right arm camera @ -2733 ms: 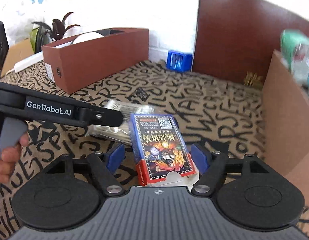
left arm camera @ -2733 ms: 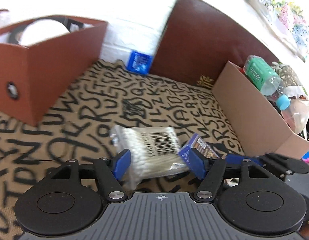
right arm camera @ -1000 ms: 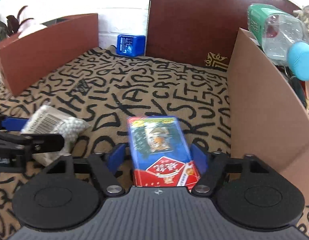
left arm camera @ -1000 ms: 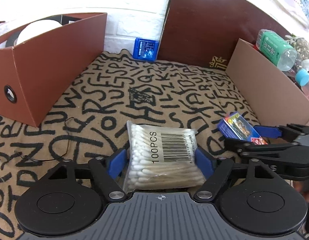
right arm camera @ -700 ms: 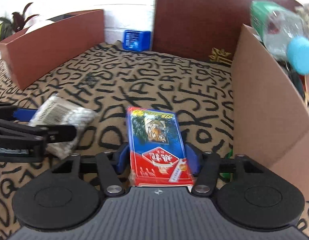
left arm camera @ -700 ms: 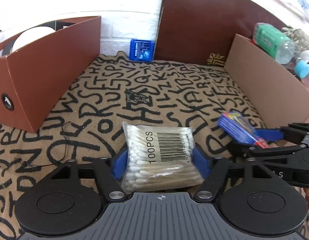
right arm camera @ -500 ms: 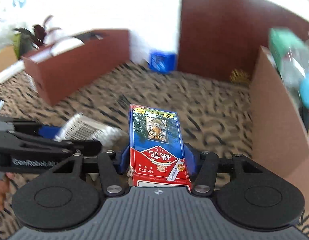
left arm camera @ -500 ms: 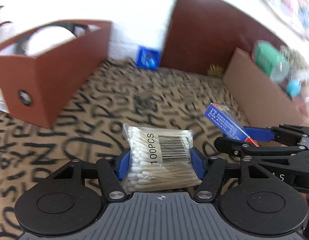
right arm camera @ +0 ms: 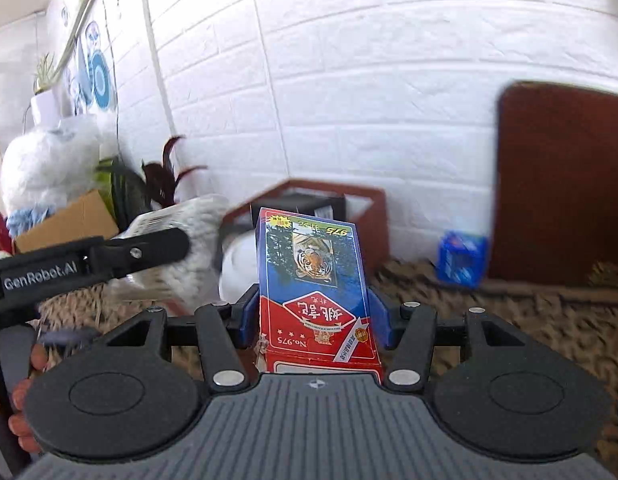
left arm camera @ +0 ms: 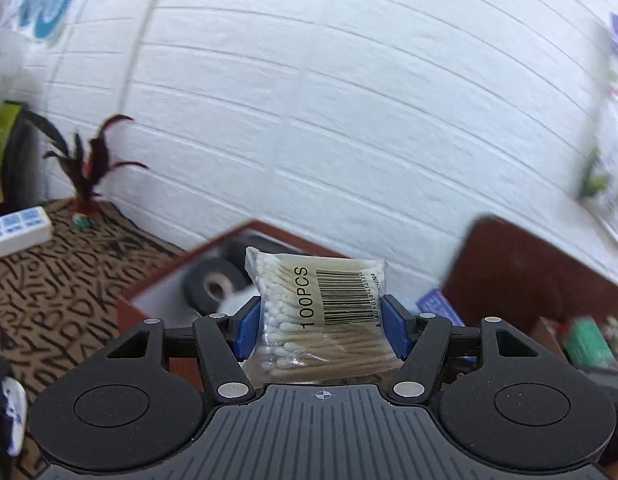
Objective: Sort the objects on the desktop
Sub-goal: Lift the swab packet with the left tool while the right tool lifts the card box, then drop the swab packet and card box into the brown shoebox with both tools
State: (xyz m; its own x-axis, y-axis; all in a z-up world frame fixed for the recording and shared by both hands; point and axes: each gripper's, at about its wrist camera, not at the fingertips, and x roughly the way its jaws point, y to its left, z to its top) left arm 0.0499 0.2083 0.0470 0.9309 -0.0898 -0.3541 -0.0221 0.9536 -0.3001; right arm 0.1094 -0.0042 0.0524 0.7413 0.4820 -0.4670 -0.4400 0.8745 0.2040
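My left gripper is shut on a clear bag of cotton swabs marked 100PCS and holds it in the air in front of the brown box. My right gripper is shut on a blue and red card box with a tiger picture, lifted above the mat. In the right wrist view the left gripper with the swab bag is at the left, near the same brown box.
The brown box holds a black tape roll and a white object. A small blue box stands by the white brick wall next to a tall brown board. The letter-patterned mat covers the desk. A plant stands at the left.
Both grippers closed on their objects and lifted them off the mat. Both have swung up and toward the left, facing the brown box and the wall.
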